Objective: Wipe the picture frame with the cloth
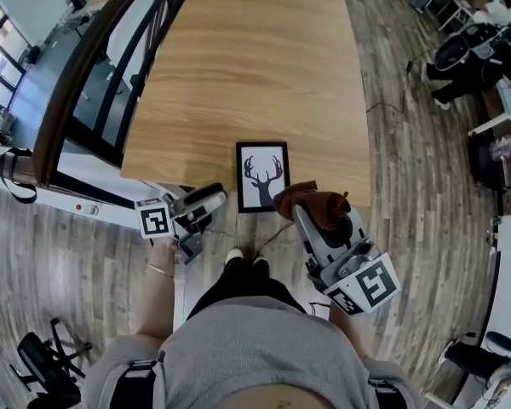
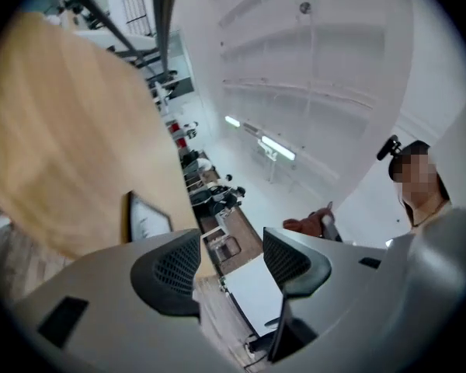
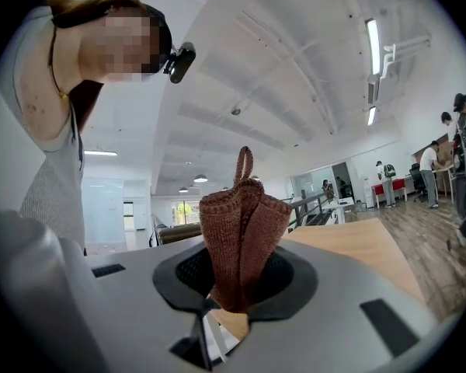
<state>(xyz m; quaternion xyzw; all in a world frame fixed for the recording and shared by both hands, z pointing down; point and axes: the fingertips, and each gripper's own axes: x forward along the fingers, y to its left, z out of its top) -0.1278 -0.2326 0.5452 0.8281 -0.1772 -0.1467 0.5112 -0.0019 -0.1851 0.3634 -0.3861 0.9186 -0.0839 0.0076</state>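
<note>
A black picture frame (image 1: 262, 175) with a deer print lies flat at the near edge of the wooden table (image 1: 247, 66). My right gripper (image 1: 305, 201) is shut on a brown knitted cloth (image 1: 317, 203), held just right of the frame's near corner; in the right gripper view the cloth (image 3: 241, 231) stands bunched between the pads. My left gripper (image 1: 215, 199) hangs off the table's near edge, left of the frame, with its jaws open and nothing between them. In the left gripper view the frame (image 2: 144, 217) shows beyond the left pad and the cloth (image 2: 305, 224) farther off.
A dark railing (image 1: 94, 66) runs along the table's left side. The wood-plank floor (image 1: 409, 152) surrounds the table, with black office chairs (image 1: 468, 58) at the far right. The person's feet (image 1: 245, 259) stand just below the table edge.
</note>
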